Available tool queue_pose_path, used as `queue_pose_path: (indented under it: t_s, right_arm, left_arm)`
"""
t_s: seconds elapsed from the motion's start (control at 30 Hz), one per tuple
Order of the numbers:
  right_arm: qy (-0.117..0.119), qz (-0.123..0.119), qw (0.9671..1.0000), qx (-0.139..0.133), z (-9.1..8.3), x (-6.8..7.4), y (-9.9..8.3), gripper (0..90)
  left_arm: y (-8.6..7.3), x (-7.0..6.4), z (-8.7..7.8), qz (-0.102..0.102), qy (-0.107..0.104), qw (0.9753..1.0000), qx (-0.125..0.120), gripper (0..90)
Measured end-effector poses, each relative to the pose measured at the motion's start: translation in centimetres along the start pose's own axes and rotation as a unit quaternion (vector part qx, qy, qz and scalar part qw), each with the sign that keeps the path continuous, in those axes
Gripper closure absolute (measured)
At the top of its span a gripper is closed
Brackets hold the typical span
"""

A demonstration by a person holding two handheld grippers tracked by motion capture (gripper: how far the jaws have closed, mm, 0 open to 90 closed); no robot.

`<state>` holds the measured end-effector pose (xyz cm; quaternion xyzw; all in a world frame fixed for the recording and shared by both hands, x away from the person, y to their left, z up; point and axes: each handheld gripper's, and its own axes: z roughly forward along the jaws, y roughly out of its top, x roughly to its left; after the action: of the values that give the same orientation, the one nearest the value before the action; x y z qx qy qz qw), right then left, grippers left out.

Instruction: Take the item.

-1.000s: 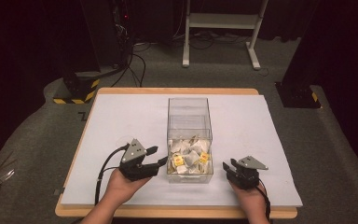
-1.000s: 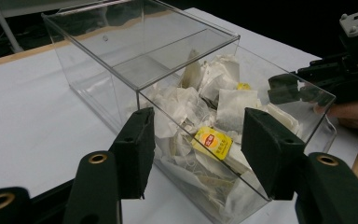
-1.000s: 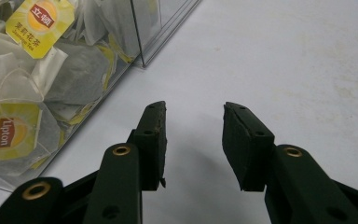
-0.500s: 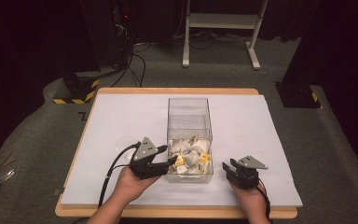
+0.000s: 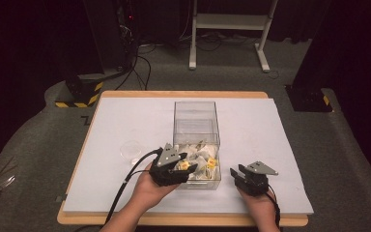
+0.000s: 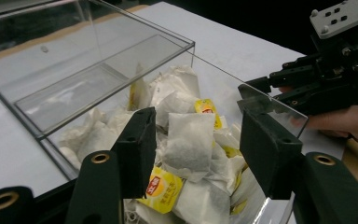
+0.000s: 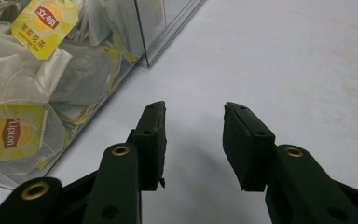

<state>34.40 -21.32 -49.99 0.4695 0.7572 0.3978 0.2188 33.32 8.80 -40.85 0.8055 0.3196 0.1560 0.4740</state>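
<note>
Hovering over the clear box (image 6: 98,56), the left gripper (image 6: 196,140) spreads its jaws wide around a tea bag (image 6: 189,142), not gripping; right gripper (image 7: 193,140) jaws parted, empty, over the table (image 7: 284,60).

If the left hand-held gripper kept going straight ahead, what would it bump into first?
Probably a tea bag: the open left hand-held gripper points into the clear box, with that bag between its jaws, though depth is unclear.

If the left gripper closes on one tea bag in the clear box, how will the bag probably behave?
The tea bag looks like thin paper, so it will probably crumple softly and feel very light. Its string and yellow tag may dangle or snag neighbouring bags, since they lie piled loosely in the clear box.
</note>
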Motion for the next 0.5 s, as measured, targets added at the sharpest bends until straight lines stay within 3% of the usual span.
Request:
queue_pose_path:
  t_s: [0.2, 0.5]
  right_arm:
    - [0.002, -0.004, 1.0000, 0.001, 0.1, 0.0, 0.0, 59.5]
    - [0.000, 0.000, 1.0000, -0.002, 0.0, 0.0, 0.0, 59.0]
  left_arm:
    - [0.5, -0.2, 1.0, 0.005, -0.004, 0.9998, 0.019, 47.2]
    - [1.7, -1.0, 2.7, 0.027, 0.011, 0.9981, 0.053, 49.5]
